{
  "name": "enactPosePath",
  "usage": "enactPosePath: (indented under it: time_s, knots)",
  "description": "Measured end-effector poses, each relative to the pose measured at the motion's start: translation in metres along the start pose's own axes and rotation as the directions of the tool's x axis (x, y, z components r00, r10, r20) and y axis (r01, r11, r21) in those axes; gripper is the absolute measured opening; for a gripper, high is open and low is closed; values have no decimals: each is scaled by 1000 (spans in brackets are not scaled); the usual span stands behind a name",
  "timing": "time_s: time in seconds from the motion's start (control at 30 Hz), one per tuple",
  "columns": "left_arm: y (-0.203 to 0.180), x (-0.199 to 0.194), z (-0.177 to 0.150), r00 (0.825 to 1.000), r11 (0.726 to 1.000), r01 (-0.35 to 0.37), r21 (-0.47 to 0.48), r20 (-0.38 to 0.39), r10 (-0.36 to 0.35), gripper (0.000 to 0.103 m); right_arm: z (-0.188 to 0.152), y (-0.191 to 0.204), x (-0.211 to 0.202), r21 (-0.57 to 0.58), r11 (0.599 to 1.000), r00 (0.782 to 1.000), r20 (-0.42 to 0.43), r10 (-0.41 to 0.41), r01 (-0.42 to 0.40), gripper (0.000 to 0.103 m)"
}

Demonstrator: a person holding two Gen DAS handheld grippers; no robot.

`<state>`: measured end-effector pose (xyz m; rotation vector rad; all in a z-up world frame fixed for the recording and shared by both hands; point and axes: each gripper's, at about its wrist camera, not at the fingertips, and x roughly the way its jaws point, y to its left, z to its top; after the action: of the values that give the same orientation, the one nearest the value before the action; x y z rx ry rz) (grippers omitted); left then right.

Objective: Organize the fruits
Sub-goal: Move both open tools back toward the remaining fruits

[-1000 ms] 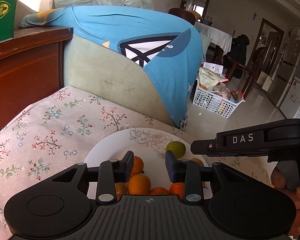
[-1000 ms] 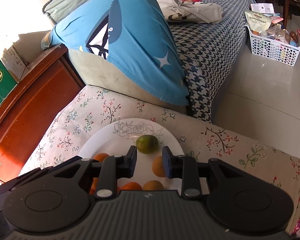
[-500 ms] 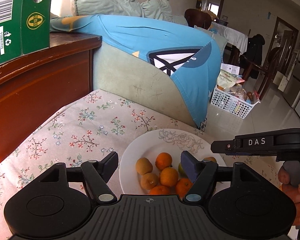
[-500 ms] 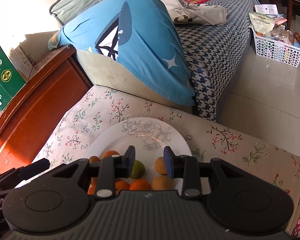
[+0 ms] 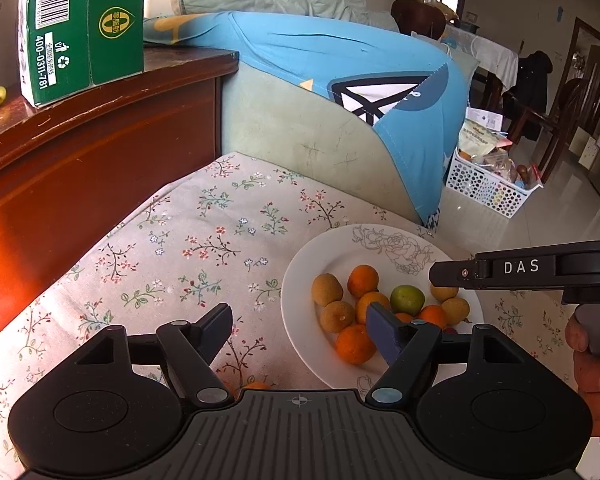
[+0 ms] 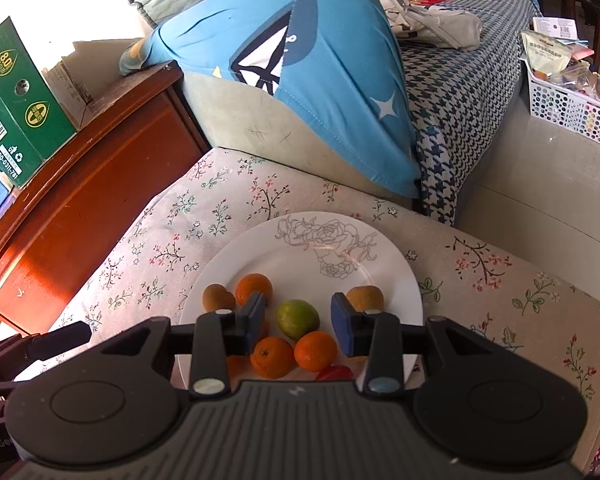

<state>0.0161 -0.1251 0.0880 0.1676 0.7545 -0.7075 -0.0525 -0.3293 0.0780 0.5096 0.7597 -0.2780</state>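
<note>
Clearly no fruit gripped yet. Left claw point(image 5: 300, 326) spread wide and opening further, nothing between the pads, hanging over the floral-cloth worktop point(image 5: 188, 240) with its right finger overlapping the near-left edge of the white rose-printed plate point(image 5: 300, 280). Just under that claw's body, a sliver of orange fruit point(image 5: 256, 385), kind not clear. Ahead and right of it on the plate: brown longan-like fruits point(image 5: 327, 289), small mandarins point(image 5: 363, 281), one green citrus point(image 5: 407, 299). Right claw point(image 6: 298, 323) part open and widening, pads clear of everything, green citrus point(image 6: 298, 319) framed straight ahead between them, two mandarins point(image 6: 315, 351) nearer, something red point(image 6: 334, 372) at the claw's base. Probably light, round, prone to rolling; thin skins easily bruised, longan-like shells likely brittle. Best taken across the widest middle, one at a time, gently.
</note>
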Motion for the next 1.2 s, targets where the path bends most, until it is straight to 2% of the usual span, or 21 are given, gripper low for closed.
enactPosePath:
  time_s: [0.5,0.77,0.93,1.2]
  knots:
    - [20,-23,-11,998,998,-66,-18,-11,66,77,-18,22,-10,-50,999,1000,-8,21,-21,39]
    - [48,-41,-21,996,994,-90,-69,0,90,78,-36,43,-25,-99,991,996,-13,88,-89,39]
    - [69,-47,-34,994,986,-111,-121,-18,109,78,-58,60,-28,-162,979,992,-52,117,-124,39]
    - [81,-51,-50,991,982,-130,-136,-42,125,78,-94,85,-20,-237,955,980,-136,149,-178,39]
